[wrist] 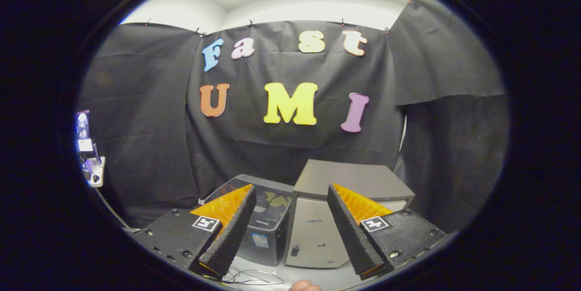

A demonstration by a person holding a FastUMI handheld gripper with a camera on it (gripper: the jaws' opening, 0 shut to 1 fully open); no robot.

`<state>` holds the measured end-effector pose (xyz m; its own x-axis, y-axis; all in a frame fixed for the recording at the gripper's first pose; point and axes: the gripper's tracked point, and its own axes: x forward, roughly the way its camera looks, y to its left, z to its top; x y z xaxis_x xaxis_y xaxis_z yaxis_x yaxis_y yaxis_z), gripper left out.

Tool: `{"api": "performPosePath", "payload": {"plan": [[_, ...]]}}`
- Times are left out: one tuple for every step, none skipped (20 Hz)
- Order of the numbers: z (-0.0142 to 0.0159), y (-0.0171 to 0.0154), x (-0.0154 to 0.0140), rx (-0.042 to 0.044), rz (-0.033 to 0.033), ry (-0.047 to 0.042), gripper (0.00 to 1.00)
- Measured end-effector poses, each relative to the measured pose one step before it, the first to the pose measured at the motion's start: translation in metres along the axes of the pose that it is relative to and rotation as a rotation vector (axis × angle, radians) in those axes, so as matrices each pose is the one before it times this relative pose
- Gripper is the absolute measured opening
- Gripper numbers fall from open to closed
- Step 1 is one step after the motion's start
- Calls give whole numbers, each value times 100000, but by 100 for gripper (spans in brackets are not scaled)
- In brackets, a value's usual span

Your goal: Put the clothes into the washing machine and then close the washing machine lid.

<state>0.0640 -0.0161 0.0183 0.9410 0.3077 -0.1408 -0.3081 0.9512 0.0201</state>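
Black booth wall, washing machine [349, 209] beyond parted tongs [290, 232]

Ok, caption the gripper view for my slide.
Open tool faces a closed grey washing machine beside a dark bin.

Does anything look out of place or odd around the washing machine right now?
Nothing stands out. The washing machine stands upright beyond the open gripper, lid down, beside a dark bin. Loose thin cables lie on the floor near the fingers.

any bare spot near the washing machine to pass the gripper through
The open gripper has bare white surface below its fingers, before the washing machine. Crowded left: the dark bin abuts the machine, with thin cables in front.
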Motion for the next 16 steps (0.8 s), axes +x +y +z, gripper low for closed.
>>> {"api": "performPosePath", "payload": {"plan": [[-597,-905,-1325,982,425,480,98],[-312,-716,-1079,957,665,-1076,98],[-214,-518,-815,726,826,-942,98],[-928,-518,-1071,-54,935,1056,98],[-1254,-556,-686,181,1148,805,98],[-439,-512,-632,717,1054,42,98],[-250,-336,-438,560,781,29,98],[-96,-252,-245,-143,370,-530,98],[-125,-433,-121,-405,-793,-429,98],[-8,-436,-11,-619,-470,-425,98],[-92,-340,-150,-369,-721,-367,98],[84,-211,-169,49,-907,-438,98],[211,-204,-139,433,-1264,-889,98],[165,-193,-41,279,-1132,-587,98],[-145,-92,-70,-757,-651,-555,98],[-35,-63,-83,-1417,-1112,-482,98]]}}
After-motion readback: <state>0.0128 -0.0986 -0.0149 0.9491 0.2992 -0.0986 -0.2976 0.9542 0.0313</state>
